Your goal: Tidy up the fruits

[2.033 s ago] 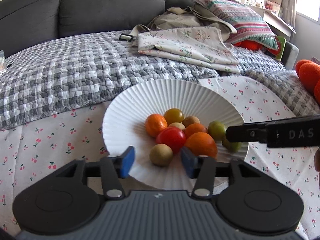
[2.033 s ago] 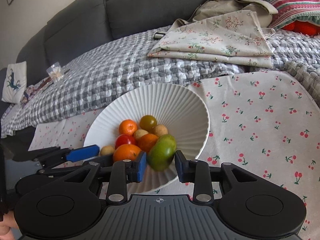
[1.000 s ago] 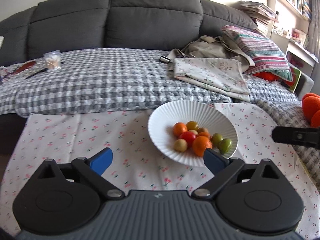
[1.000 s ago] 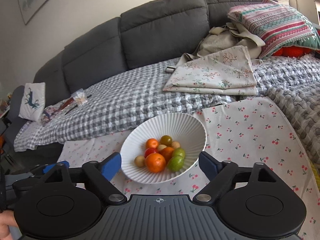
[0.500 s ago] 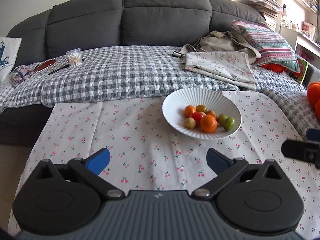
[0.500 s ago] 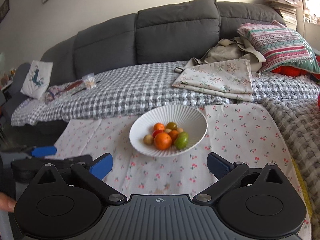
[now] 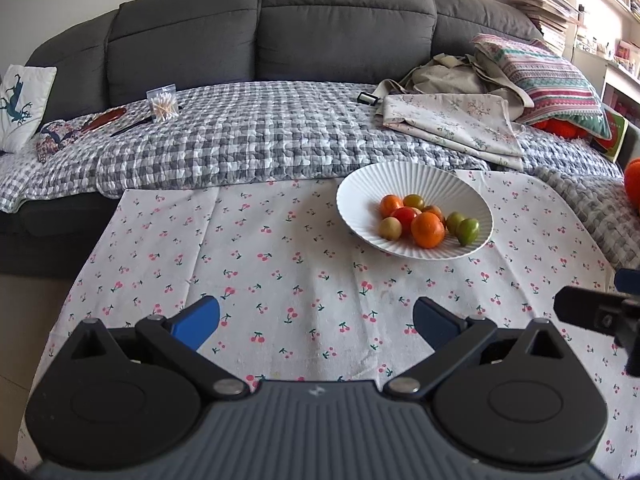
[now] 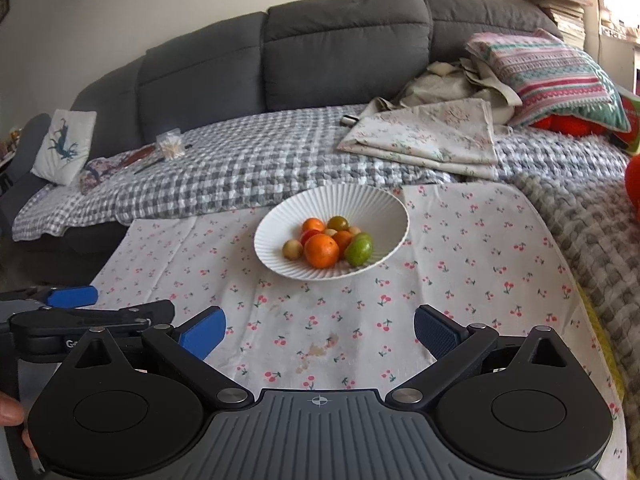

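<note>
Nearest the lens, left gripper (image 7: 316, 322) hangs over the near edge of the cherry-print tablecloth (image 7: 280, 264), jaws spread wide, blue pads far apart w/ nothing btwn them. Right gripper (image 8: 320, 330) sits at the same near edge, jaws likewise wide apart and holding nothing; in its view the left unit's black arm and a blue pad poke in at the low left, and a bit of the person's hand (image 8: 10, 416) shows at the frame edge. A faint brownish stain (image 8: 320, 348) marks the cloth just ahead of the right gripper. Further out, toward the far edge of the cloth and right of centre, sits the white ribbed bowl (image 7: 360, 200), well apart from both grippers. The fruits are all piled in it: a big orange (image 7: 428, 230) at the front, a red tomato (image 7: 404, 216) behind it, a tan round fruit (image 7: 391, 228) on the left, green ones (image 7: 468, 230) on the right, a smaller orange (image 7: 391, 205) and a dark greenish tomato (image 7: 414, 201) at the back. Beyond the cloth's far edge, a grey checked blanket (image 7: 240, 140) covers the sofa seat, w/ a folded floral cloth (image 7: 452, 128) and a striped cushion (image 7: 548, 76) to the right, a clear box of cotton buds (image 7: 162, 102) to the left, and the dark grey sofa back (image 7: 280, 28) behind it all.
</note>
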The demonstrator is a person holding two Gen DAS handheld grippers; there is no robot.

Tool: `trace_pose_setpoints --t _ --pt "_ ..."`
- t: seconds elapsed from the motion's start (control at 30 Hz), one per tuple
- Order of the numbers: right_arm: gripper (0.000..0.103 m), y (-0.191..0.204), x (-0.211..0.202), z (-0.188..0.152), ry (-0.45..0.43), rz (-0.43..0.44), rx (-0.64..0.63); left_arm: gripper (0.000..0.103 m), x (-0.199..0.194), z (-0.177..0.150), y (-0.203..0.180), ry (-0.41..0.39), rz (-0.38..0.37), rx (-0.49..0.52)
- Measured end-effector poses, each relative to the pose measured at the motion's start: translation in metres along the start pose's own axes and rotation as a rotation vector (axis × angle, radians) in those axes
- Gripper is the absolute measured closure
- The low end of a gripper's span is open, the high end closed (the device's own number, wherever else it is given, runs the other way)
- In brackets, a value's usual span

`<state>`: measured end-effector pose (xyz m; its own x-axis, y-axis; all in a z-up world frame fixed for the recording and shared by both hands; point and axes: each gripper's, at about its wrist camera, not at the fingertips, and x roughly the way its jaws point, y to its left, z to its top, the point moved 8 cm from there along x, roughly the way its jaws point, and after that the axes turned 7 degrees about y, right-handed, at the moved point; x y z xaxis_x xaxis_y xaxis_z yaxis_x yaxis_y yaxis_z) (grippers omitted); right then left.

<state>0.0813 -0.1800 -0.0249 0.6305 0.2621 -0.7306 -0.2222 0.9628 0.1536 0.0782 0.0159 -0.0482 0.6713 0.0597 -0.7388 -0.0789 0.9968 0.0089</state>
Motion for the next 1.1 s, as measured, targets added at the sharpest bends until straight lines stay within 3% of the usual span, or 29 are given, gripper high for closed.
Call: trace_pose_setpoints --t 1.1 --pt "0.001 0.002 0.009 -0.004 0.026 -0.017 -0.01 0.001 0.003 -0.004 -0.014 0.008 -0.049 0.038"
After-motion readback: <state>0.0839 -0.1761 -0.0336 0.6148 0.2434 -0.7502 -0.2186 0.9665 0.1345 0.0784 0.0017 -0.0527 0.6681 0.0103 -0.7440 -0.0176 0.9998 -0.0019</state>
